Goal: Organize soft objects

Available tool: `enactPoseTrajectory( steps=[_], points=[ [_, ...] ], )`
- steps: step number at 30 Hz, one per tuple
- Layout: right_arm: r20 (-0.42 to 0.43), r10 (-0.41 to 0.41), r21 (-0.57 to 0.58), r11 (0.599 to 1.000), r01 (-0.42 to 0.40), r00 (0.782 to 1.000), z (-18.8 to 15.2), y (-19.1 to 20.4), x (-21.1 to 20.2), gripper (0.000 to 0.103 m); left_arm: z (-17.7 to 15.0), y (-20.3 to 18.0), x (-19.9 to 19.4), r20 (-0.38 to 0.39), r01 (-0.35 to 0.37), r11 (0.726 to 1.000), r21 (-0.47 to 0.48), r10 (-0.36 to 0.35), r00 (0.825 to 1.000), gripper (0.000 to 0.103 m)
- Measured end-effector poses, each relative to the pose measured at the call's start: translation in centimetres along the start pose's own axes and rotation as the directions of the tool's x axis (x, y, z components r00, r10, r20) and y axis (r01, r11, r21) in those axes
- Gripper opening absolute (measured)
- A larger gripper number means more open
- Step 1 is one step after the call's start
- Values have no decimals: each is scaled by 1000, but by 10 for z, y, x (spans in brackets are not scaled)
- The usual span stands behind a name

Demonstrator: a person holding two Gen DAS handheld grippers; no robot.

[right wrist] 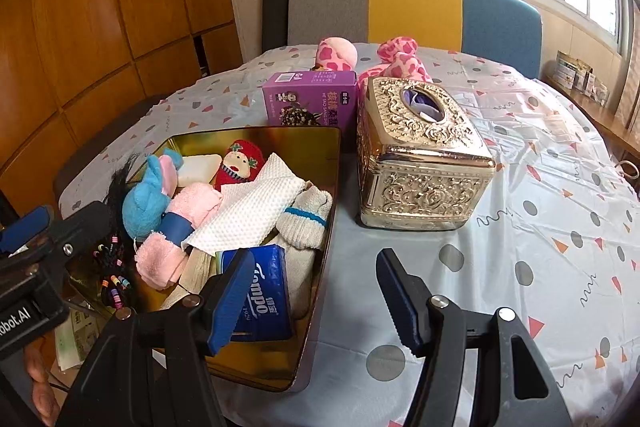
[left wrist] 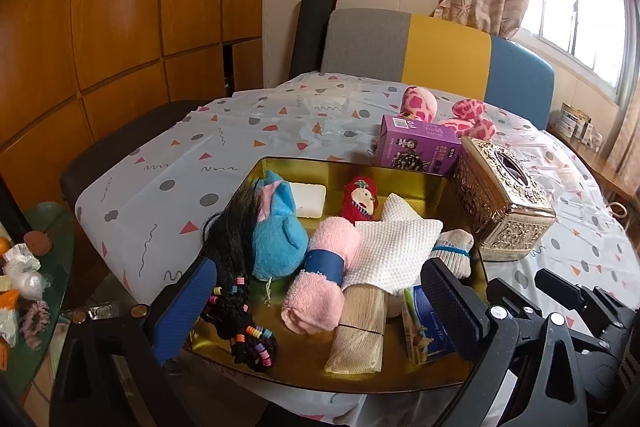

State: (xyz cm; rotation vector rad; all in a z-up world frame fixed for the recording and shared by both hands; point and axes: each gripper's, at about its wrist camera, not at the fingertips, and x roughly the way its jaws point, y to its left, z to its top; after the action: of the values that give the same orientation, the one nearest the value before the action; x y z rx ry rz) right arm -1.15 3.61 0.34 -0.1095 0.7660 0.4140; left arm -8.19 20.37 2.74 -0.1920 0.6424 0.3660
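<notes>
A gold tray (left wrist: 304,359) (right wrist: 256,137) holds soft things: a blue plush (left wrist: 276,231), a rolled pink towel (left wrist: 320,283), a white textured cloth (left wrist: 392,247), a striped sock (left wrist: 454,251), a red doll (left wrist: 360,201), a black beaded wig (left wrist: 236,291) and a blue tissue pack (right wrist: 266,291). My left gripper (left wrist: 320,311) hangs wide open above the towel, touching nothing. The right gripper (right wrist: 316,299) is open over the tray's right rim, its left finger in front of the tissue pack. A pink spotted plush (left wrist: 420,103) (right wrist: 400,63) lies on the table behind.
An ornate gold tissue box (right wrist: 420,155) stands right of the tray, and a purple carton (right wrist: 312,99) behind it. A grey, yellow and blue chair back (left wrist: 440,51) lines the far edge. A glass side table (left wrist: 24,267) with clutter sits left. A hand (right wrist: 40,387) shows bottom left.
</notes>
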Motion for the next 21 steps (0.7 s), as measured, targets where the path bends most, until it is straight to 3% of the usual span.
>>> enactPoseTrajectory(
  steps=[7,21],
  points=[
    [10,-1,-10,1000,1,1000,1,3,-3,64,-1,0,-4,15,-39,999,4,39,999,103],
    [11,-3,-13,1000,3,1000,1,5,-3,64,0,3,-4,7,-46,999,-7,46,999,103]
  ],
)
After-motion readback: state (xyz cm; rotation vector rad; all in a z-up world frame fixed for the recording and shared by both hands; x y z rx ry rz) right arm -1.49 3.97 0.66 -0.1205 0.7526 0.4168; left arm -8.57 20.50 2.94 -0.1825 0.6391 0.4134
